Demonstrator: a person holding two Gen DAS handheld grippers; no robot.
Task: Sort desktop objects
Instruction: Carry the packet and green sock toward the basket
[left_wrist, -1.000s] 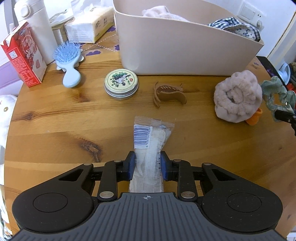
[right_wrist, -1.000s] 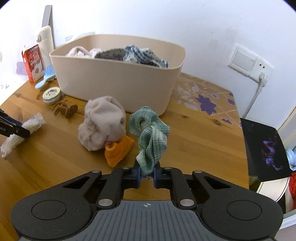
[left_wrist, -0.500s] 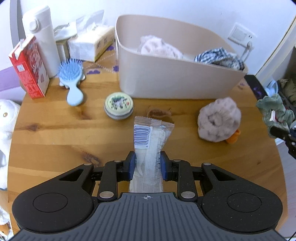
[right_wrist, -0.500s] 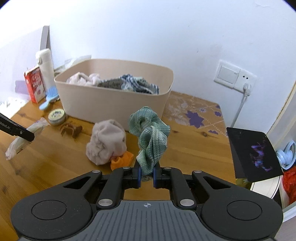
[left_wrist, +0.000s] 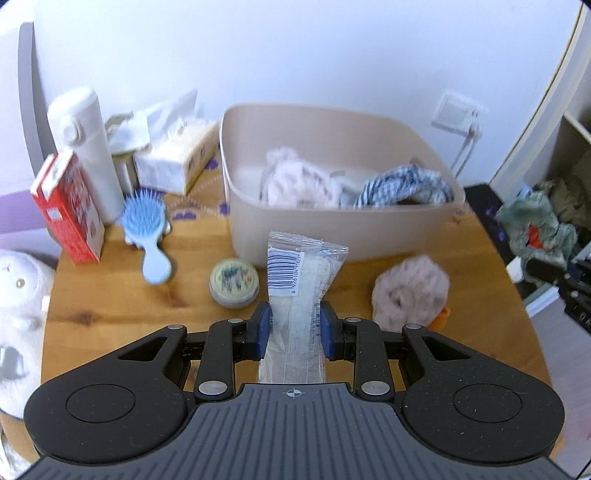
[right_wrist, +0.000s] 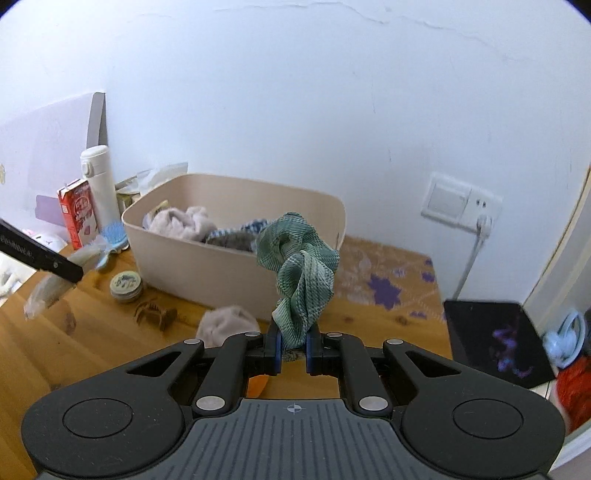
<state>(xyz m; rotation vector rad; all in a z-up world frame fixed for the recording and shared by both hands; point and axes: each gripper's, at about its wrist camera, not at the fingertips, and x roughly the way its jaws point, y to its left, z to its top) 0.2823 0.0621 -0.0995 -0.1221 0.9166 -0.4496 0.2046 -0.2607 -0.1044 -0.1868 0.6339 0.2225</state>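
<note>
Centrally, my left fingers (left_wrist: 294, 325) clamp a clear packet (left_wrist: 301, 295) above the counter (left_wrist: 110, 306); its white label bears a barcode, digits blurred. My right fingers (right_wrist: 293, 350) pinch a green checked cloth (right_wrist: 299, 273). Beige bin (left_wrist: 332, 229) at twelve o'clock.

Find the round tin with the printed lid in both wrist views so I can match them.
Left wrist: the round tin lies on the table left of centre, just left of the plastic packet held in the left tool.
Right wrist: the tin sits lower left, by the brown claw clip.
Shared landmark: the beige bin just behind it.
</note>
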